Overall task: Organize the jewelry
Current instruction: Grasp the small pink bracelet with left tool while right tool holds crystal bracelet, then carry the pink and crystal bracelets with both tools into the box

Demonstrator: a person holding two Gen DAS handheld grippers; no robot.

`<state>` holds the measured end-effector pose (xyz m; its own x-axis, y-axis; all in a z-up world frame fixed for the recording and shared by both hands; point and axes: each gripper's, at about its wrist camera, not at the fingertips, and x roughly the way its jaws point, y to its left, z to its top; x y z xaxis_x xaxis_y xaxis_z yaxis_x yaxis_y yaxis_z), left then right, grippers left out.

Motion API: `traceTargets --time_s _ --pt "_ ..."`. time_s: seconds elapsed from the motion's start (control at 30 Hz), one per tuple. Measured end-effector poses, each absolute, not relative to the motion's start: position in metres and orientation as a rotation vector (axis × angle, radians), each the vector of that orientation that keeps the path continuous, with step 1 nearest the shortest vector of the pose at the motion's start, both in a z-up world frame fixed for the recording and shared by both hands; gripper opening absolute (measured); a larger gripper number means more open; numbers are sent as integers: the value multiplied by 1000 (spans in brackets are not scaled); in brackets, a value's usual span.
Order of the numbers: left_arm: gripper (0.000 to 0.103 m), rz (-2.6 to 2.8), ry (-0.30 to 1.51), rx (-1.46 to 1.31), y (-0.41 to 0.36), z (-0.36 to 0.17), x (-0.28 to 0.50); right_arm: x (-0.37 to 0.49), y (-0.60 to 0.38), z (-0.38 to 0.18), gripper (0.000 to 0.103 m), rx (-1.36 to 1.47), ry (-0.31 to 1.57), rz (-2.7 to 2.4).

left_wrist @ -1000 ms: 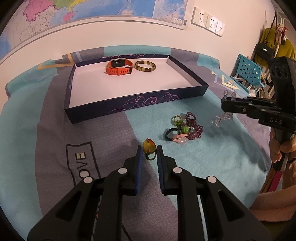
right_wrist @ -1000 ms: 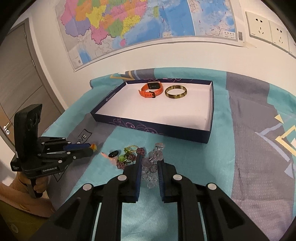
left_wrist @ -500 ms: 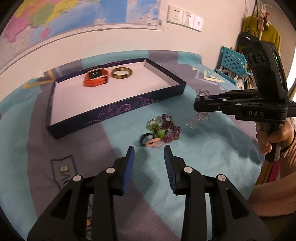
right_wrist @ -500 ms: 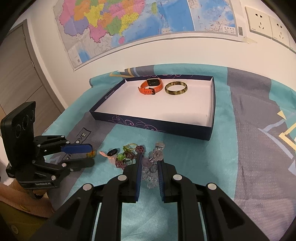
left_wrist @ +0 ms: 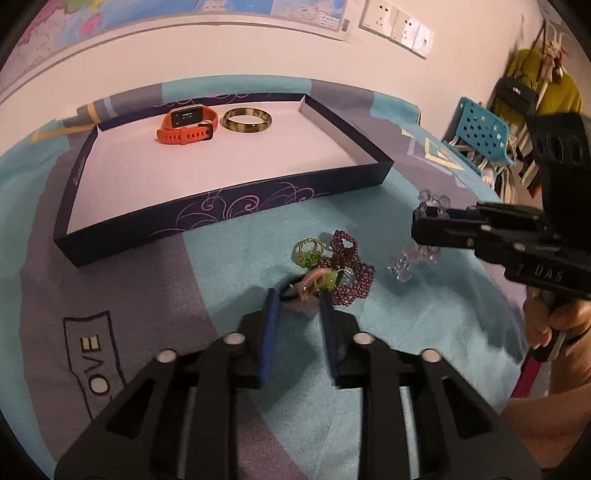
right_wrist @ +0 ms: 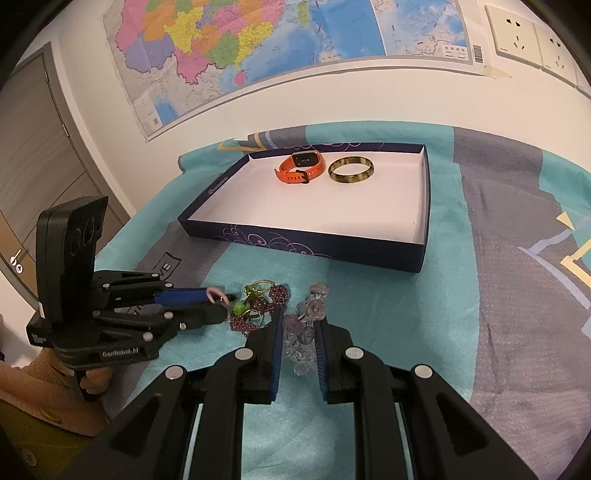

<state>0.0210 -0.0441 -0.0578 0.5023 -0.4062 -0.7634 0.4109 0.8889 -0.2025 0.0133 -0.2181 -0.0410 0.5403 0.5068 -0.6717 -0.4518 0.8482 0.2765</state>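
Note:
A dark blue tray (left_wrist: 221, 218) on the teal-grey spread holds an orange watch (left_wrist: 186, 125) and a brown bangle (left_wrist: 246, 121). In front of it lies a heap: a purple beaded piece (left_wrist: 347, 266), a green-gold ring (left_wrist: 309, 253), a pink ring (left_wrist: 310, 284) and a black ring (left_wrist: 288, 293). My left gripper (left_wrist: 299, 293) straddles the pink and black rings, its jaws closing, and no pad clearly presses. From the right wrist, the pink ring (right_wrist: 216, 295) sits at the left gripper (right_wrist: 221, 304) tip. My right gripper (right_wrist: 299, 321) is shut on a clear bead bracelet (right_wrist: 301, 332).
A blue perforated basket (left_wrist: 480, 129) and hanging bags (left_wrist: 517, 92) stand off the bed's right side. The wall with a map (right_wrist: 258, 48) and sockets (left_wrist: 395, 26) runs behind the tray. A door (right_wrist: 29, 147) is at the left. A hand (left_wrist: 565, 317) grips the right tool.
My left gripper let go of a yellow-green ring, opened wide, moved right to the jewelry heap, and its jaws have narrowed around the pink ring. The right gripper kept still on the clear beads.

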Motion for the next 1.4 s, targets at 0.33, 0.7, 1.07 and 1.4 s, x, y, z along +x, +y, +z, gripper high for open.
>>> traceTargets --time_s 0.33,0.7,1.07,1.4 --pt "19 -489 894 -14 -35 -50 12 14 -218 -40 14 77 819 570" --pt "19 -492 852 -32 -24 -35 9 17 -221 -28 15 78 789 571" --pt "19 -440 784 -9 -13 -7 28 40 -212 1 15 56 721 587" --pt "19 -413 765 -29 -7 3 68 84 -201 14 15 71 702 585"
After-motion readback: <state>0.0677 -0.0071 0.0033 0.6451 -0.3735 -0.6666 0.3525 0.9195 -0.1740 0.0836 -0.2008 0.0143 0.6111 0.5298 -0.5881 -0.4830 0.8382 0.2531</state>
